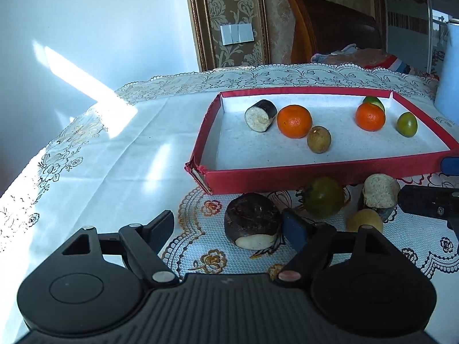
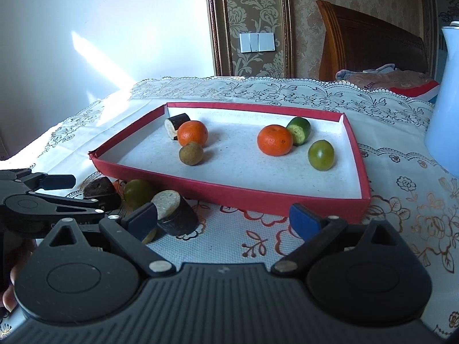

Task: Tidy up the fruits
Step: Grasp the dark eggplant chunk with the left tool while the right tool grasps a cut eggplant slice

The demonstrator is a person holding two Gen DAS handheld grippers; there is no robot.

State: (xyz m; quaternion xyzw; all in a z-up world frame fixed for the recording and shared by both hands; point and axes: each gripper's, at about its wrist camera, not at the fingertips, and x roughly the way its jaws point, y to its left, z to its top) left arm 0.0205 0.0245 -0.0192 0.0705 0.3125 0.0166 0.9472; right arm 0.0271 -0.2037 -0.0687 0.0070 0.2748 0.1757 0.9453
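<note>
red tray (image 2: 229, 193), 2 orange tangerines (image 2: 192, 133), floral tablecloth (image 2: 407, 200)

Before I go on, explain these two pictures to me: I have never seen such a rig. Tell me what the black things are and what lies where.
A person holds a two-finger gripper in each hand; a camera on each looks along its fingers. One picture is from the left gripper, one from the right gripper. Both are open and hold nothing. On the lace tablecloth stands a red tray with two oranges, two greenish fruits, a brown fruit and two cut pieces. Before it lie a dark cut piece, a green fruit and a few more pieces.
</note>
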